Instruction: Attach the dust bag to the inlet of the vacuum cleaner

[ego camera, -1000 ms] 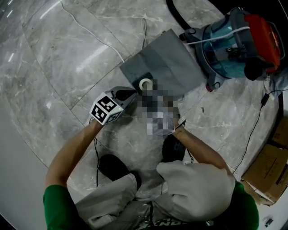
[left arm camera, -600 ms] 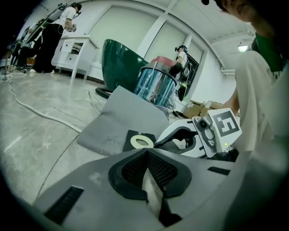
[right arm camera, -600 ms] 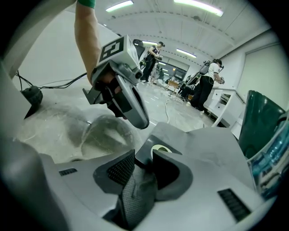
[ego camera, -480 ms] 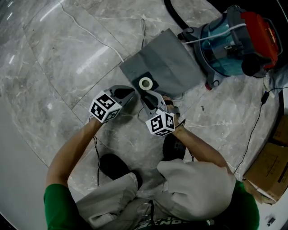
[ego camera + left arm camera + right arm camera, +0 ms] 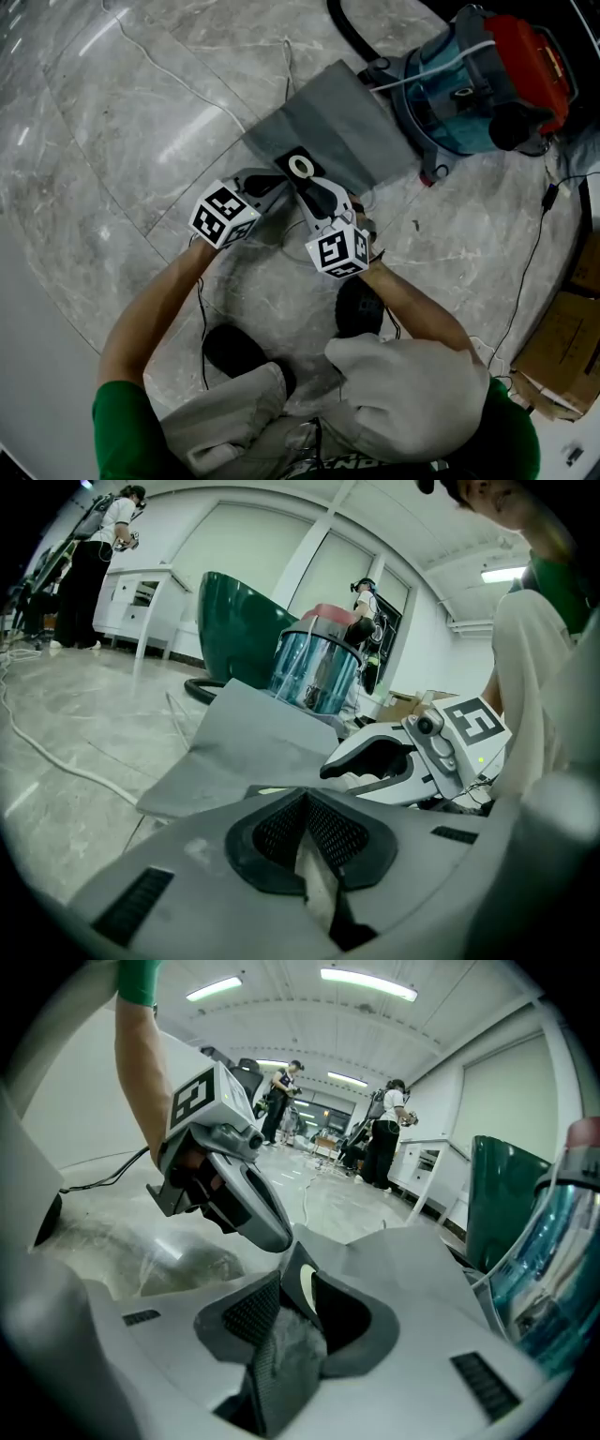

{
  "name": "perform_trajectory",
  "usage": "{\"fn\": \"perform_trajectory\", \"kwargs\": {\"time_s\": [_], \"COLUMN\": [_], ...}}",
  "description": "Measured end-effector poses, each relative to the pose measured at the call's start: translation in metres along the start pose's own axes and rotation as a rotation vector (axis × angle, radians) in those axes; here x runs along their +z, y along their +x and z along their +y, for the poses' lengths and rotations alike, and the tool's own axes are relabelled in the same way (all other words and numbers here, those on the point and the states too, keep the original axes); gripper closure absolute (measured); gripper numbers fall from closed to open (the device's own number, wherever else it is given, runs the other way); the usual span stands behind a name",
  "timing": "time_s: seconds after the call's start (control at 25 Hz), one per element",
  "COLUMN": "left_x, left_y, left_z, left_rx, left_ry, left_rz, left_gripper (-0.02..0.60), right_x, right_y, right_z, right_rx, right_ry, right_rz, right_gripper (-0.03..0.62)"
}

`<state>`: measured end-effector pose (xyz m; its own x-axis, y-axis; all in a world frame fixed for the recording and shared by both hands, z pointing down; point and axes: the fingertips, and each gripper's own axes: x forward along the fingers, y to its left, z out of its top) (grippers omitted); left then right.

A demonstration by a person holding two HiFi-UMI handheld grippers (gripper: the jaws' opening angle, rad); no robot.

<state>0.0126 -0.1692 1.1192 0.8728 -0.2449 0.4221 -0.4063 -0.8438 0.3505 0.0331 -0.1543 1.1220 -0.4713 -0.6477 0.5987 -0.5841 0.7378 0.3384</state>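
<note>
left tongs [image 5: 278,181]: pressed together on the near edge of the dust bag [image 5: 342,127]; a pale strip sits between the pads in the left gripper view [image 5: 305,803].
right tongs [image 5: 307,185]: pinching the bag too; grey fabric is bunched between the pads in the right gripper view [image 5: 289,1290], right at the collar.
tong layout: tips of both pairs meet at the bag's near end at centre frame in the head view, left pair from the left, right pair from below.
dust bag: flat grey sack on the floor [image 5: 112,141], upper centre of the frame, running from the tongs up and right.
collar [image 5: 301,167]: black patch with a white ring, at the bag's near end, between the two tong tips.
vacuum cleaner [image 5: 469,89]: upper right, blue-green clear drum with a red top, on its side; the bag's far end lies just beside it.
hose [image 5: 345,26]: black, leaves the vacuum toward the top edge.
box [image 5: 562,356]: cardboard, lower right edge, well apart from the bag.
</note>
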Motion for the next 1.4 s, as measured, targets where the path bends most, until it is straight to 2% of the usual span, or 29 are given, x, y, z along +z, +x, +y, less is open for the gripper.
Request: {"fn": "perform_trajectory", "kwargs": {"time_s": [0.16,0.44,0.64,0.72,0.88,1.04,1.2,1.32,1.4], "left_x": [0.011,0.034,0.043,0.045,0.056,0.078,0.115,0.136,0.147], "left_y": [0.014,0.035,0.045,0.046,0.038,0.025,0.016,0.013,0.012], "left_z": [-0.002,-0.006,-0.003,-0.002,0.002,0.012,0.02,0.022,0.017], "left_rx": [-0.012,-0.031,-0.026,-0.024,-0.014,0.011,0.024,0.005,-0.036], "left_ry": [0.015,0.039,0.046,0.063,0.089,0.203,0.301,0.344,0.358], "left_rz": [-0.002,-0.022,-0.015,-0.009,-0.033,-0.036,-0.066,-0.073,-0.08], "left_gripper": [0.577,0.577,0.577,0.577,0.577,0.577,0.577,0.577,0.577], "right_x": [0.001,-0.004,-0.008,-0.008,-0.005,0.0,0.01,0.022,0.029], "right_y": [-0.003,-0.002,0.003,0.005,0.001,-0.011,-0.031,-0.048,-0.061], "right_z": [-0.015,-0.037,-0.046,-0.044,-0.045,-0.05,-0.053,-0.061,-0.069], "right_rx": [-0.045,-0.088,-0.081,-0.062,-0.037,-0.005,0.007,-0.006,-0.015], "right_ry": [0.021,0.061,0.074,0.087,0.102,0.113,0.079,0.088,0.106], "right_rz": [0.002,0.021,0.021,0.022,0.015,0.0,-0.015,-0.044,-0.062], "right_gripper": [0.476,0.521,0.543,0.571,0.574,0.58,0.58,0.58,0.58]}}
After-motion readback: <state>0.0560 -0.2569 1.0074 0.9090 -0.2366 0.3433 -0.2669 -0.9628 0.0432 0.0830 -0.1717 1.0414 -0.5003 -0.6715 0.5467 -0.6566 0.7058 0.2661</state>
